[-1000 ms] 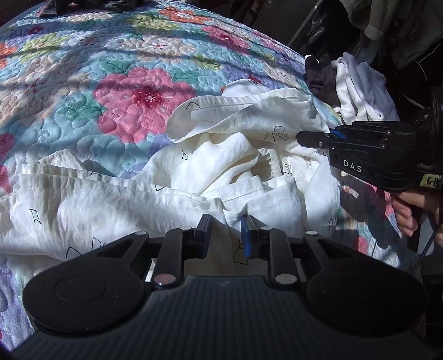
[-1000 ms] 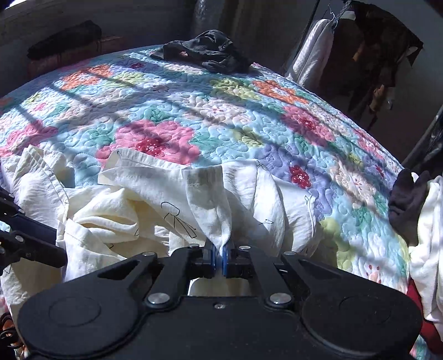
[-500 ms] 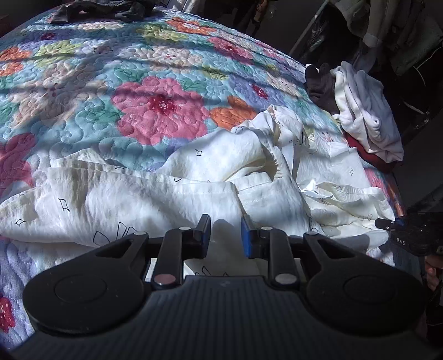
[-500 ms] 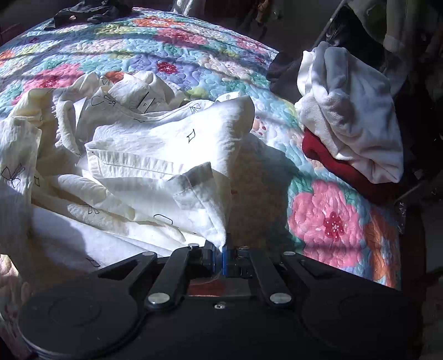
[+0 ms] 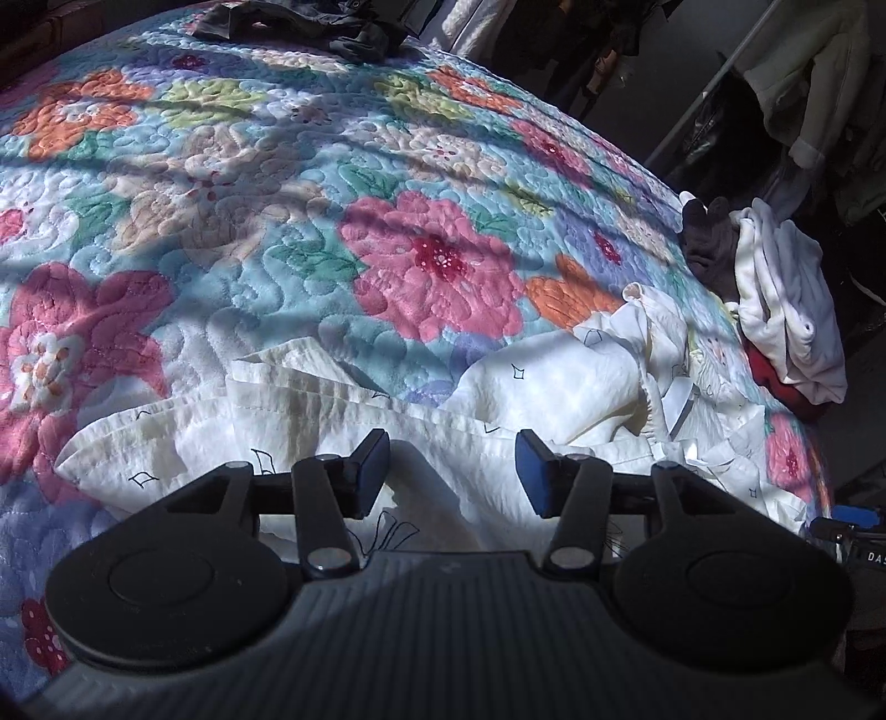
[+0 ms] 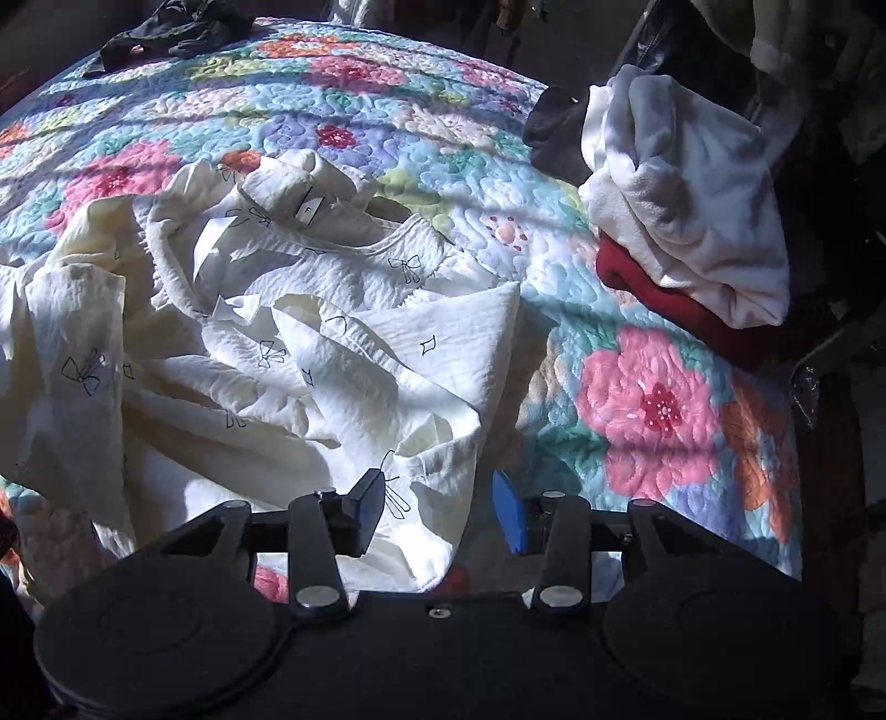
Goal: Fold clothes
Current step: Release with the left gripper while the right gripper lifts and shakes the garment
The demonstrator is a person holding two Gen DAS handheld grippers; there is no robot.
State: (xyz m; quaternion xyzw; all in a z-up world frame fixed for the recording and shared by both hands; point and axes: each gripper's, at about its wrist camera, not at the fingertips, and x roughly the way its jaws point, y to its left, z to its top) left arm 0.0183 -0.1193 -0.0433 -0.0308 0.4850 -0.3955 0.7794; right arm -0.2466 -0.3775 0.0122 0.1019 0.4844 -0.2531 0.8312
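Observation:
A cream garment with small black bow prints (image 5: 310,432) (image 6: 343,365) lies rumpled on the flowered quilt (image 5: 266,232) (image 6: 653,399). Its neckline with a white label faces up in the right wrist view. My left gripper (image 5: 453,476) hovers open just over the garment's near hem, nothing between its blue pads. My right gripper (image 6: 437,501) is also open, with the garment's lower right corner lying loose between and under its fingers. The right gripper's tip (image 5: 847,526) peeks in at the left wrist view's right edge.
A pile of a white fleece (image 6: 686,221) over a red garment (image 6: 664,310) and a dark one (image 6: 554,133) sits at the bed's right edge. A black garment (image 6: 171,33) lies at the far side. Hanging clothes (image 5: 797,88) stand beyond the bed.
Both grippers have opened wide. The right one let go of the garment's corner, which it had pulled to the right. The garment now lies spread lower and flatter on the quilt.

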